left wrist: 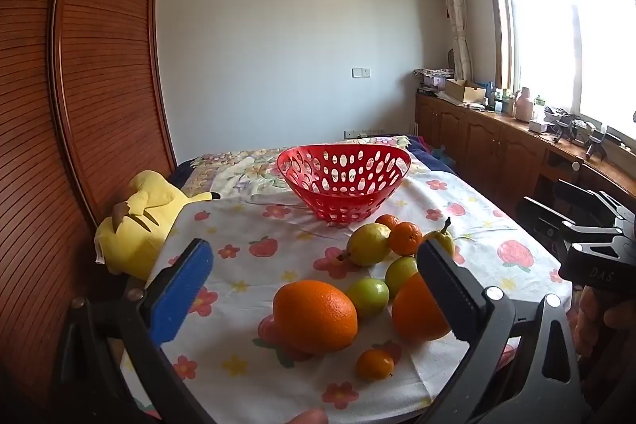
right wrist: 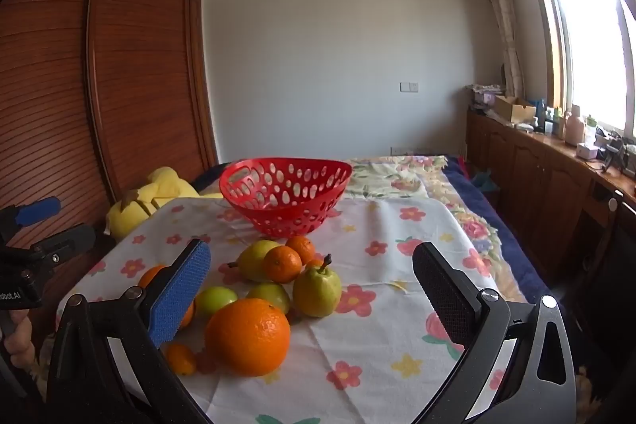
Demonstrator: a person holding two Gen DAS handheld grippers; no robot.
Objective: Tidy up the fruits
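Fruit clustered on the floral tablecloth (right wrist: 397,304) toward its near edge: two large oranges (left wrist: 315,316), mandarins (left wrist: 405,238), green apples (left wrist: 369,296), pears (right wrist: 317,289). Red perforated basket (left wrist: 344,185) just beyond, toward the far edge (nothing visible inside). Left gripper (left wrist: 314,289) spread wide, holding nothing. Right gripper (right wrist: 312,291) likewise agape, empty. Yellow plush toy (left wrist: 137,225) off the left edge.

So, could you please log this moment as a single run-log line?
left gripper: open, empty | right gripper: open, empty | red basket: empty | fruits: all on tablecloth | large orange: between left fingers
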